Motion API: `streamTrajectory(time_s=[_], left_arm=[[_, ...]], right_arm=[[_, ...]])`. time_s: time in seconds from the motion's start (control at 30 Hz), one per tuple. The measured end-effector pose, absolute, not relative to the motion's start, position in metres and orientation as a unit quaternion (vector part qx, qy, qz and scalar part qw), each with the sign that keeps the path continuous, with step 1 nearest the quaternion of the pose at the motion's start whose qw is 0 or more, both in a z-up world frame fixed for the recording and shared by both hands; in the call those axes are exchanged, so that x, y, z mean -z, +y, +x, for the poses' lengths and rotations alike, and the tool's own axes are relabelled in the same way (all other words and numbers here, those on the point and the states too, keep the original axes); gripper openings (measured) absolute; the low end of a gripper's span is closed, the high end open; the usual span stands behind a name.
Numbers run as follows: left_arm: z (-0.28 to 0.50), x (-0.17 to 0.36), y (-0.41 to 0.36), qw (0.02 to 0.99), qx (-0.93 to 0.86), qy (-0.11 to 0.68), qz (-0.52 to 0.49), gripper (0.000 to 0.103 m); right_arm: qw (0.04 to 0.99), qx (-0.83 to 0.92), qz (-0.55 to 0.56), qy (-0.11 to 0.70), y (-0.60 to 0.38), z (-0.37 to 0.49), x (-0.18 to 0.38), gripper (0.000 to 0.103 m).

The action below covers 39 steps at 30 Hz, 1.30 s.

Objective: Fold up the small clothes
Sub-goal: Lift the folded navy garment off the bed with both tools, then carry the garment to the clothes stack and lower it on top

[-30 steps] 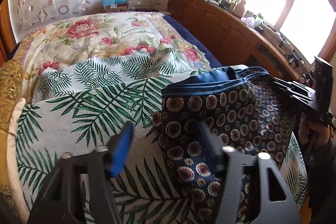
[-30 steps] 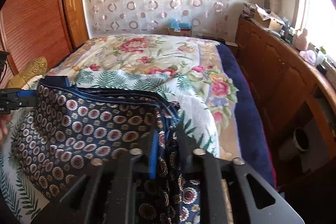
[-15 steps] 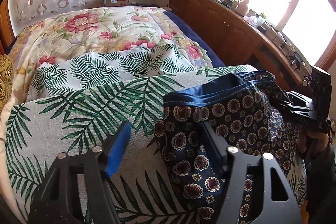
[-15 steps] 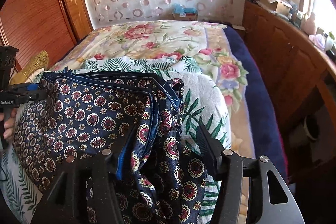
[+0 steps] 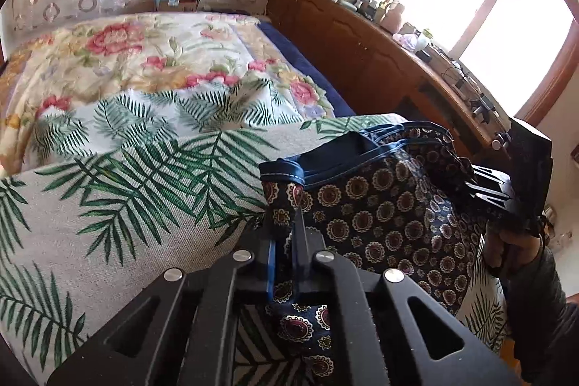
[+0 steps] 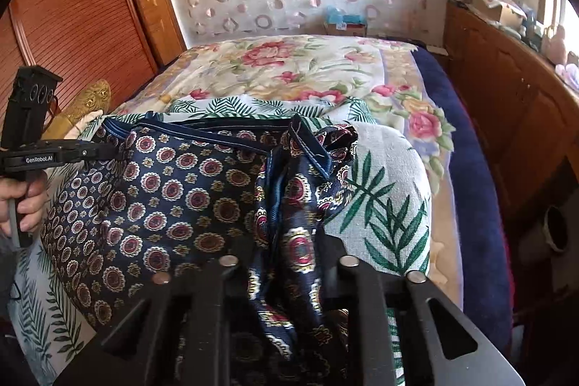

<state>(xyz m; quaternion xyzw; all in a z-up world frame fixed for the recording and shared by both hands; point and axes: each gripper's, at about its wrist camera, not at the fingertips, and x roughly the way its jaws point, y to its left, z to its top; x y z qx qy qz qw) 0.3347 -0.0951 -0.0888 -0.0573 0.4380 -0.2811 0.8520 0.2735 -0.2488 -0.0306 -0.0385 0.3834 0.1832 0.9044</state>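
A small navy garment with a red and gold medallion print (image 5: 391, 216) lies on a palm-leaf cloth (image 5: 137, 190) on the bed. My left gripper (image 5: 284, 227) is shut on the garment's left waistband corner. In the right wrist view the garment (image 6: 173, 190) spreads left of centre, bunched into folds at its right side. My right gripper (image 6: 286, 241) has its jaws apart, with the bunched fabric lying between them. The left gripper also shows in the right wrist view (image 6: 105, 151), and the right gripper in the left wrist view (image 5: 485, 194).
A floral bedspread (image 6: 289, 67) covers the far bed. A wooden cabinet (image 5: 362, 53) with clutter runs along the right under a bright window. A wooden sliding door (image 6: 72, 24) and a gold cushion (image 6: 90, 96) stand at the left.
My left gripper has closed from open onto the garment's left corner. My right gripper, shut a second ago, has opened and stays open over the bunched fabric.
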Motion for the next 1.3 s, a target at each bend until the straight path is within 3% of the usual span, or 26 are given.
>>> streamTrajectory(time_s=[0.57,1.3], left_arm=[[0.241,-0.012,-0.006,0.926,0.234,0.291,-0.047,0.006],[0.199,-0.01,0.124,0.96,0.119,0.232,-0.099,0.006]], right_arm=[[0.938,-0.239,-0.063,0.242,-0.178,0.227,-0.042,0.011],[0.913,-0.337,-0.148,0.177,-0.101,0.289,-0.063,0.011]])
